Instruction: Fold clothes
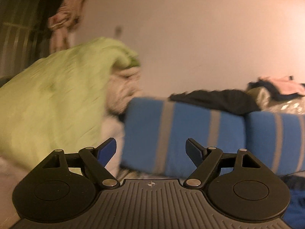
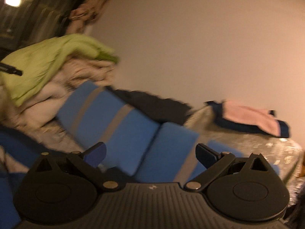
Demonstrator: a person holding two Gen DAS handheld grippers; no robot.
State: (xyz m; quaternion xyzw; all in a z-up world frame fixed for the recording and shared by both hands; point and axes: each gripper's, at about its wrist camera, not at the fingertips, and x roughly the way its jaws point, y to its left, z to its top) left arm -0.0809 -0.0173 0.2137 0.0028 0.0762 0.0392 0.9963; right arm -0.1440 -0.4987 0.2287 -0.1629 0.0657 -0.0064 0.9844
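A folded blue garment with grey stripes (image 1: 190, 133) lies on the bed straight ahead of my left gripper (image 1: 151, 147). That gripper is open, its jaws wide apart and empty, a short way back from the cloth. In the right wrist view the same striped garment (image 2: 124, 126) lies just beyond my right gripper (image 2: 151, 150), which is also open and holds nothing. A dark garment (image 1: 215, 99) (image 2: 156, 105) rests on the far edge of the striped one. Both views are blurred by motion.
A lime-green cloth (image 1: 47, 99) (image 2: 42, 64) tops a heap of cream bedding (image 1: 124, 87) on the left. A pink piece on navy clothes (image 2: 251, 118) (image 1: 282, 87) sits at the far right on the patterned bedspread (image 2: 247, 145). A plain wall stands behind.
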